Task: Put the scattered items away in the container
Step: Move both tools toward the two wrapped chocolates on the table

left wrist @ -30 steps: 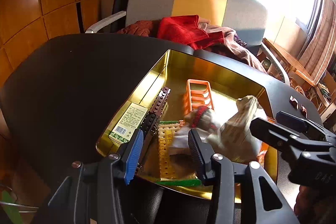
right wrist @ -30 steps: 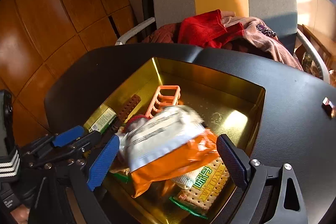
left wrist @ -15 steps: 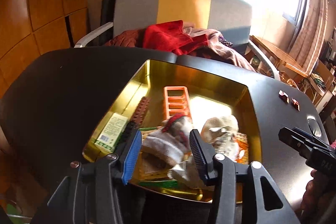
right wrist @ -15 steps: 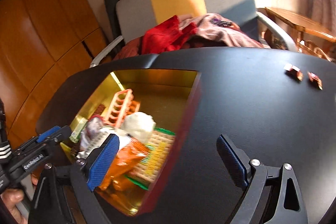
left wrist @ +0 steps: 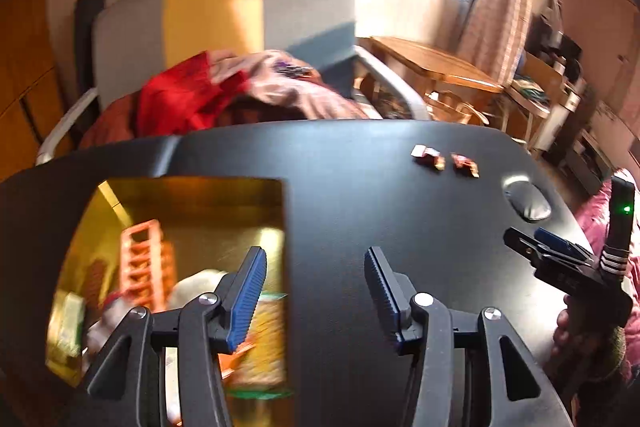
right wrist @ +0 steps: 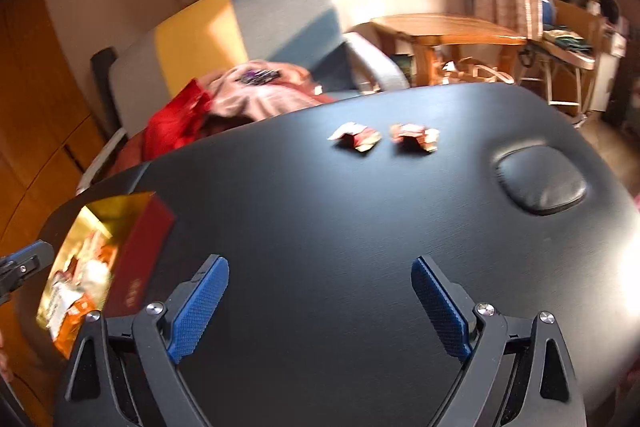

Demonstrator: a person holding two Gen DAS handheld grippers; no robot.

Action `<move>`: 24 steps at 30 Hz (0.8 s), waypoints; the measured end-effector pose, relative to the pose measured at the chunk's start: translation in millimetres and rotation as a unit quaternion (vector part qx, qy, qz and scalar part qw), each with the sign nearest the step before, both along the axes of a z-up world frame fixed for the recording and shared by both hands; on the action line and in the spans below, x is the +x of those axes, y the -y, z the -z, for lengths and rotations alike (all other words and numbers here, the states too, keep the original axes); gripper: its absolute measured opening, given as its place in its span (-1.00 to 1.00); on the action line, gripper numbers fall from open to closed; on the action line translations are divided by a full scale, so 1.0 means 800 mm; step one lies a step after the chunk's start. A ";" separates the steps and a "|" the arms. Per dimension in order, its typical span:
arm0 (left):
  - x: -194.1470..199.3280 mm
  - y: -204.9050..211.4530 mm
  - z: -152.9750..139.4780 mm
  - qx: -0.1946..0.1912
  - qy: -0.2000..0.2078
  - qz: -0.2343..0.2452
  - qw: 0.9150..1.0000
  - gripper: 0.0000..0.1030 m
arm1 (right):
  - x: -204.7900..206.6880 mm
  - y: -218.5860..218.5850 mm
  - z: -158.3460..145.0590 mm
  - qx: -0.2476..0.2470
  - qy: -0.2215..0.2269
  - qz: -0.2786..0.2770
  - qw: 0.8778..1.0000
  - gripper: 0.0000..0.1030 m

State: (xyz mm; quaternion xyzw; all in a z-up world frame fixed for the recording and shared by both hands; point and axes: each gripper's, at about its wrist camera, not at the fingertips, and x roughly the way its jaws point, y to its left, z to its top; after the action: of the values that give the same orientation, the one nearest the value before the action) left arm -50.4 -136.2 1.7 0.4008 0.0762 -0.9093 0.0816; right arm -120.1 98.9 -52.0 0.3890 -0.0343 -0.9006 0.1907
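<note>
A gold-lined box with red outer walls [left wrist: 192, 189] [right wrist: 138, 247] sits at the left of the black table [left wrist: 380, 195] [right wrist: 320, 207]. It holds an orange rack [left wrist: 146, 267], snack packets [right wrist: 72, 303] and other items. Two small red-and-gold wrapped candies [left wrist: 428, 155] [left wrist: 465, 164] lie on the table far right of the box; they also show in the right wrist view [right wrist: 356, 136] [right wrist: 414, 136]. My left gripper [left wrist: 314, 297] is open and empty over the box's right edge. My right gripper [right wrist: 320, 301] is open and empty over bare table, well short of the candies.
A padded oval bump [right wrist: 540, 185] [left wrist: 526, 203] sits in the table's right side. A grey and yellow chair [left wrist: 224, 23] with red and pink clothes [left wrist: 224, 95] stands behind the table. Wooden furniture [right wrist: 444, 31] stands at the back right.
Both grippers have swung right, away from the box, and now face the open table and the two candies. The left gripper's jaws have opened wider. The packets stay in the box.
</note>
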 end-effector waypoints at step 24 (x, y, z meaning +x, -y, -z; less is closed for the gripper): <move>-0.405 -0.108 0.128 -0.008 0.091 0.037 0.995 0.07 | -0.294 -0.017 0.067 0.068 0.020 -0.020 0.997 0.11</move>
State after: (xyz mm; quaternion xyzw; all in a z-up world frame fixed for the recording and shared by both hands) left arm -374.8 -50.1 -100.3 0.4841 0.0462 -0.8718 0.0580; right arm -355.5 112.6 -105.8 0.4195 0.0311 -0.8889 0.1815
